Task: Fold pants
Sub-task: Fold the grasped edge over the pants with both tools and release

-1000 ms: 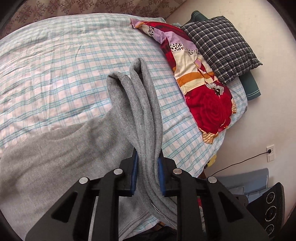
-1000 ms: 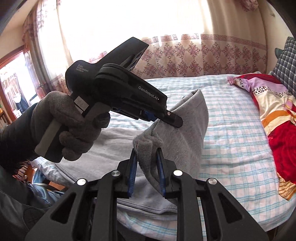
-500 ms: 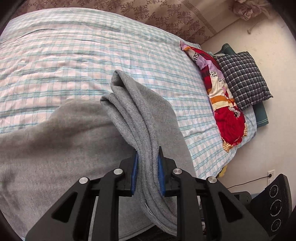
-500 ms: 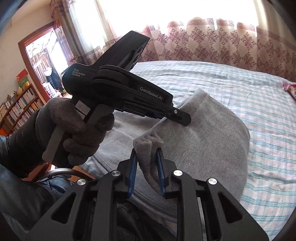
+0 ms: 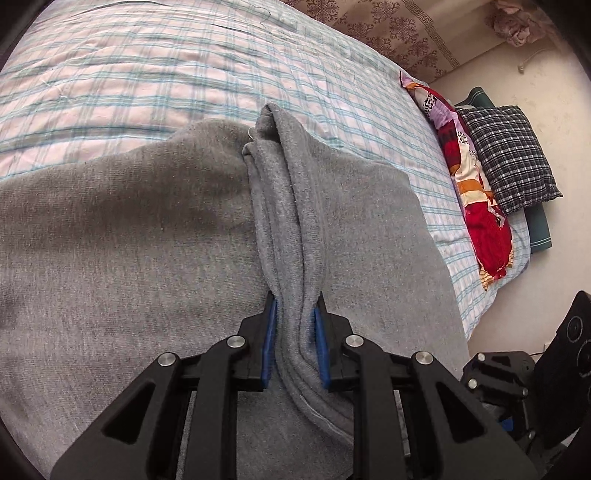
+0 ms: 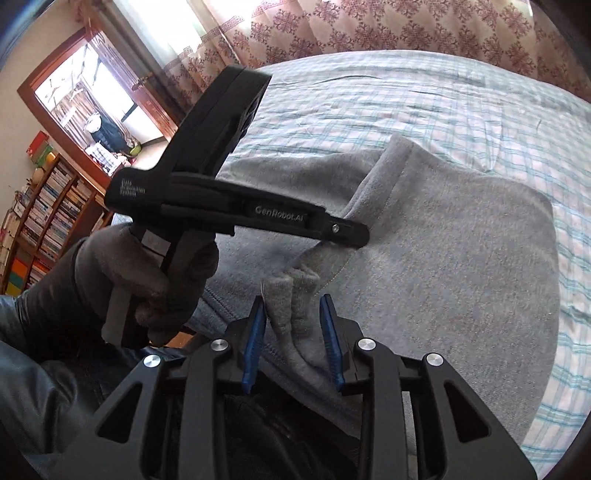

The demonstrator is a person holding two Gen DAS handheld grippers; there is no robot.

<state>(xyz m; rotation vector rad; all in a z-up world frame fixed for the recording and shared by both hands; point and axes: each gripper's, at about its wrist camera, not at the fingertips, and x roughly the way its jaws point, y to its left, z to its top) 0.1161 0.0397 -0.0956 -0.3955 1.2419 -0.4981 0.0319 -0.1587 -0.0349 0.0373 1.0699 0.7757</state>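
Grey pants (image 5: 147,258) lie folded over on the checked bed (image 5: 147,74). My left gripper (image 5: 293,299) is shut on a bunched ridge of the grey cloth that runs away from the jaws and rests on the layer beneath. In the right wrist view the left gripper (image 6: 352,236), held by a gloved hand (image 6: 147,273), pinches the pants (image 6: 443,258) near their near edge. My right gripper (image 6: 291,301) has its jaws opening; a rumpled corner of the cloth still stands between the blue pads, with gaps on both sides.
A red patterned quilt (image 5: 476,206) and a dark checked pillow (image 5: 506,158) lie at the bed's right end. Black equipment (image 5: 569,350) stands on the floor beside the bed. A bookshelf (image 6: 48,210) and curtains (image 6: 406,29) are beyond the bed (image 6: 443,110).
Both grippers came down and carried the lifted cloth onto the pants lying on the bed. The right jaws, shut on the cloth before, have spread apart.
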